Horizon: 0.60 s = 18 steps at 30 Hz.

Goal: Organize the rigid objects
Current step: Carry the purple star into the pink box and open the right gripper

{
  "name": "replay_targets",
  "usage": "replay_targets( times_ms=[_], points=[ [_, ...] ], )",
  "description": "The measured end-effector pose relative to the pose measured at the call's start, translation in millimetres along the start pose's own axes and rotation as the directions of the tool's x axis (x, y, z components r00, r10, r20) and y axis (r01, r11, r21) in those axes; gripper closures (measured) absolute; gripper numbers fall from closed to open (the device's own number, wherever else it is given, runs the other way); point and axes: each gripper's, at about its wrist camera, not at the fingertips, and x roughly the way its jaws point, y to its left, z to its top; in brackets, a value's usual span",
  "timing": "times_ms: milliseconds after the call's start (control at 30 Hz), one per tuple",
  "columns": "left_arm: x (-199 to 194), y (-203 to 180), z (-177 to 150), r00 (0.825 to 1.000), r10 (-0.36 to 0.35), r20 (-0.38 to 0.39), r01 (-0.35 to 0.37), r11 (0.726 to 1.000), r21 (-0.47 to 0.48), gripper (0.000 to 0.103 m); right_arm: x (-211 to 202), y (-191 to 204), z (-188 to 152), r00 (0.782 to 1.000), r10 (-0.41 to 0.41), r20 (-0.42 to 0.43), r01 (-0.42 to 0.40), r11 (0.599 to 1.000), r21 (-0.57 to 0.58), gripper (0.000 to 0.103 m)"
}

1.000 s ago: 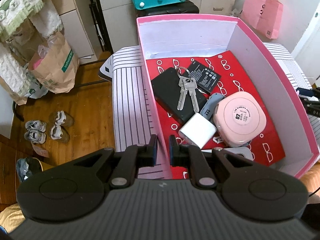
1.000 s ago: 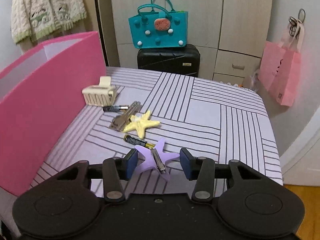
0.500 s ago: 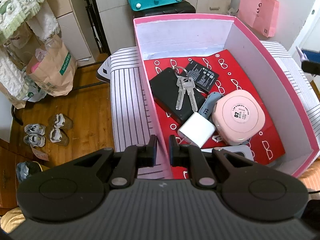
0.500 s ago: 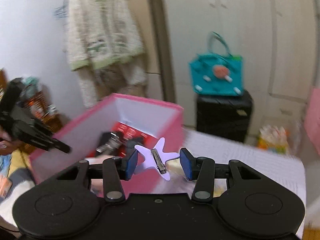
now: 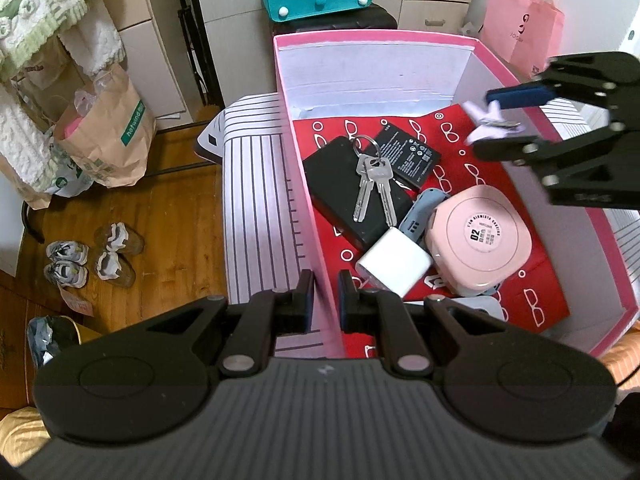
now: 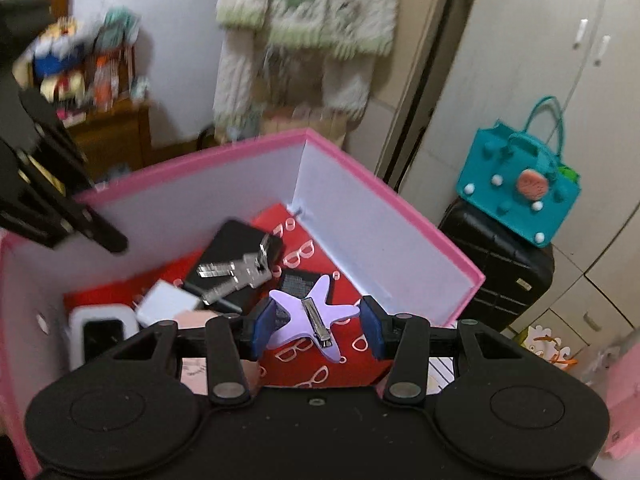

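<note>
Already in the pink cardboard box [image 5: 472, 42]: keys, power bank, charger. Lilac star-shaped hair clip [image 6: 310, 317] clamped in right hand-held gripper [image 6: 316, 327] above it, unreleased; left hand-held gripper [image 5: 325, 295] pinching the box wall.

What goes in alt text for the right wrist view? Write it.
The right gripper holds a purple star clip over an open pink box. Inside lie keys on a black slab and a white cube; the left gripper reaches in at left.

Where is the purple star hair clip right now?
The purple star hair clip is clamped in the right gripper, held above the open pink box, over its red lining near the keys.
</note>
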Motion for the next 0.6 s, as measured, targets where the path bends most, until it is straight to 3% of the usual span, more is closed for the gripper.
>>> replay_targets(
  times_ms=[200, 333, 600],
  points=[
    [0, 3, 0, 1.000, -0.010, -0.001, 0.010, 1.000, -0.007, 0.092, 18, -3, -1, 0.997, 0.005, -0.071, -0.006, 1.000, -0.019, 0.051],
    [1, 2, 0, 1.000, -0.010, 0.000, 0.010, 1.000, -0.005, 0.092, 21, -4, -2, 0.997, 0.006, -0.074, -0.007, 1.000, -0.013, 0.051],
    [1, 2, 0, 1.000, -0.012, 0.001, 0.012, 1.000, -0.008, 0.092, -18, -29, -12, 0.994, 0.091, 0.058, -0.100, 0.977, 0.186, 0.048]
  ],
)
